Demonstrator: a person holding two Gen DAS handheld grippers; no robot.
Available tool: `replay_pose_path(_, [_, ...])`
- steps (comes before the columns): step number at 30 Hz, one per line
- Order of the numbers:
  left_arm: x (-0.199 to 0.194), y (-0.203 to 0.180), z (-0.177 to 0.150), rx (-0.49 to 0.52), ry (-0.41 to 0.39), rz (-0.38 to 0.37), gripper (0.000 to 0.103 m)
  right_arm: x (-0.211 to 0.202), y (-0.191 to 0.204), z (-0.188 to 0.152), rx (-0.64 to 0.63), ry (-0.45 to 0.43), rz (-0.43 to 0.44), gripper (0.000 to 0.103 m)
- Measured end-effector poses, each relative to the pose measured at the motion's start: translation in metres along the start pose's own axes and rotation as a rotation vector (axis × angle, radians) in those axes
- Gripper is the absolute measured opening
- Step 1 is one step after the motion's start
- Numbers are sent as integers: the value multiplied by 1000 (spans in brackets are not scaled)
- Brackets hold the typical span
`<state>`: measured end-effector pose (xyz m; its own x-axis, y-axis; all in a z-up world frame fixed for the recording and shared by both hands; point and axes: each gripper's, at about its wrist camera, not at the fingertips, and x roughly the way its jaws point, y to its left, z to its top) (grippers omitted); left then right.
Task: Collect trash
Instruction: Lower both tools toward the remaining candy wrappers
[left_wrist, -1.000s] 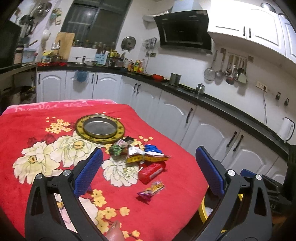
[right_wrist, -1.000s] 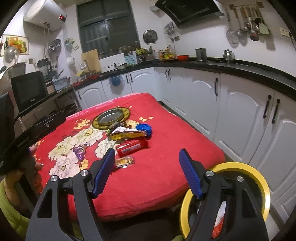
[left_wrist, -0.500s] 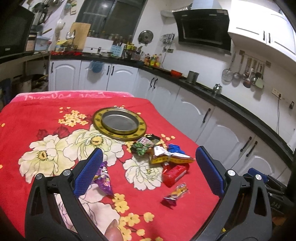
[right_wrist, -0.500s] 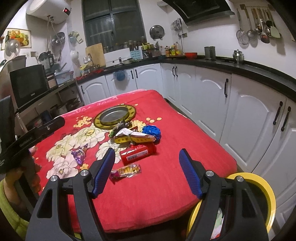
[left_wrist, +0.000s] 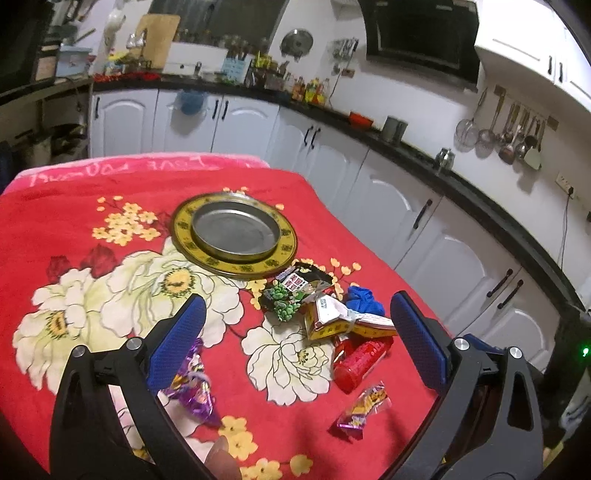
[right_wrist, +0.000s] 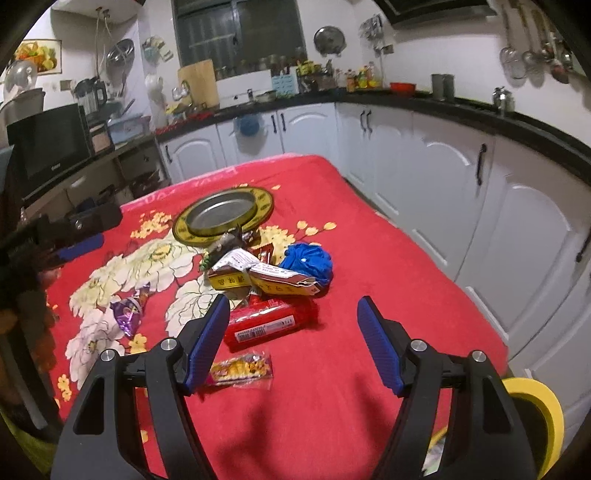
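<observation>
Where wrappers (right_wrist: 258, 277) pile, a tray (right_wrist: 225, 216) sits beside.

Pink band of the red floral cloth (left_wrist: 140, 166), at my 12 o'clock: white lettering, upside-down to me, not legible. Yellow carton (right_wrist: 236, 278) carries printed characters (too small for me to read). Red packet (right_wrist: 266, 321): white label, print illegible.
</observation>
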<state>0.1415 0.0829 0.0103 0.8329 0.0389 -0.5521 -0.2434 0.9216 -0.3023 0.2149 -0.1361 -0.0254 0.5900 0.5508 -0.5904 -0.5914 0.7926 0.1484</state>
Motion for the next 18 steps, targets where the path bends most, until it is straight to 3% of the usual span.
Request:
replay_pose_path(9, [65, -9, 16, 35, 177, -11, 92, 53, -11, 8, -63, 87, 61, 69])
replay_pose_path(14, [97, -14, 20, 41, 247, -65, 92, 70, -13, 9, -101, 107, 101, 64])
replay_pose_path(18, [115, -14, 23, 56, 274, -37, 92, 78, -13, 9, -124, 117, 116, 53])
